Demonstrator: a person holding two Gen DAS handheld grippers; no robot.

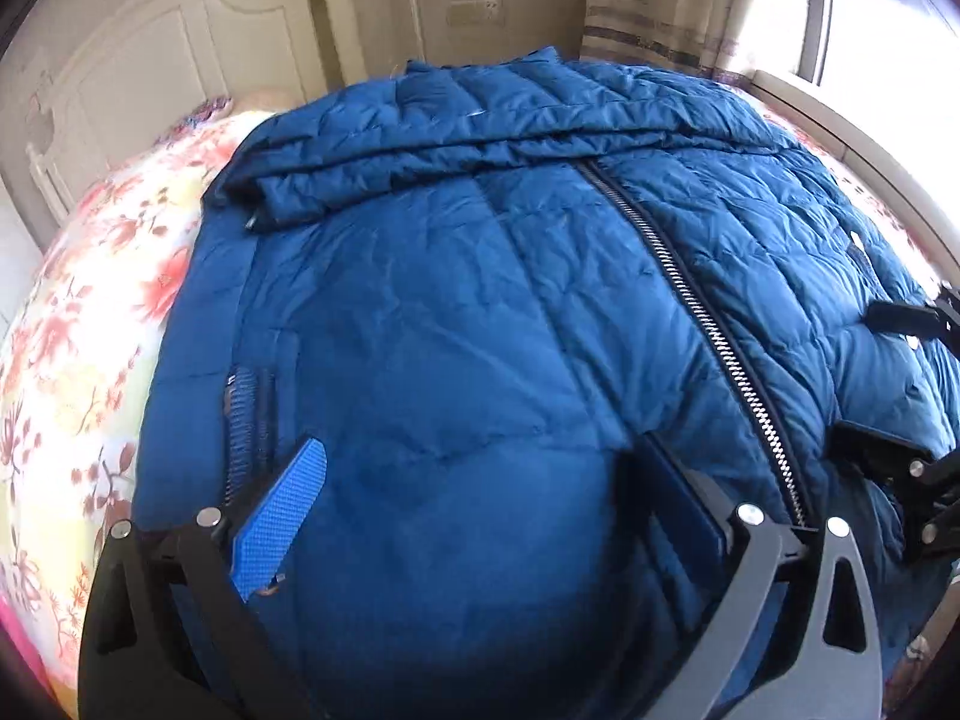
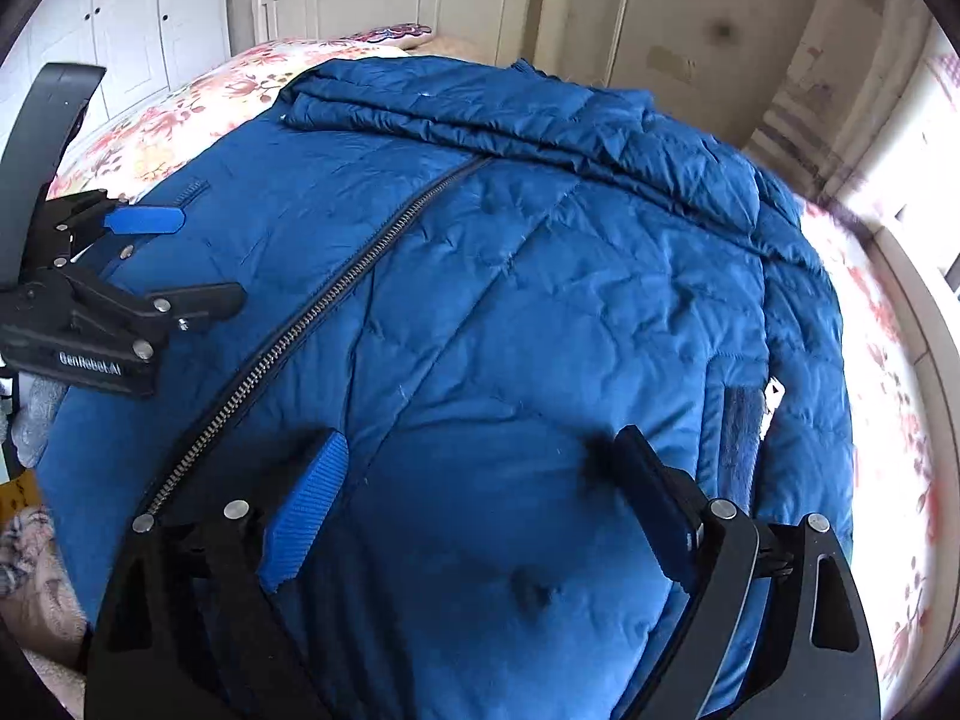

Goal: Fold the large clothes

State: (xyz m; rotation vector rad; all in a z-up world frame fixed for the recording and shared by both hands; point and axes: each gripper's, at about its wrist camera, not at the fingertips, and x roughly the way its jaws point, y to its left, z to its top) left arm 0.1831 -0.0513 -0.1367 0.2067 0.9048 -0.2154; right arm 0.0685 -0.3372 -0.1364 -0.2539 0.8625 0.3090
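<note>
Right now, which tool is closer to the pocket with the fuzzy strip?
The right tool. The fuzzy pocket strip lies just beside its outer finger, while the left tool hovers across the zipper, on the jacket's other half.

left tool (image 1: 480, 498): black frame, blue ribbed pads | right tool (image 2: 474, 480): same, silver rivets

White lettering, seemingly "GenRobot.AI", on left claw (image 2: 207, 258) body

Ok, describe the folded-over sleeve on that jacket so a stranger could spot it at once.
Start from the floral bedspread, where a big blue puffer jacket lies front up. Follow its metal zipper to the far end: the sleeve lies crosswise there, a rumpled quilted band stacked over the flatter body panels.
</note>
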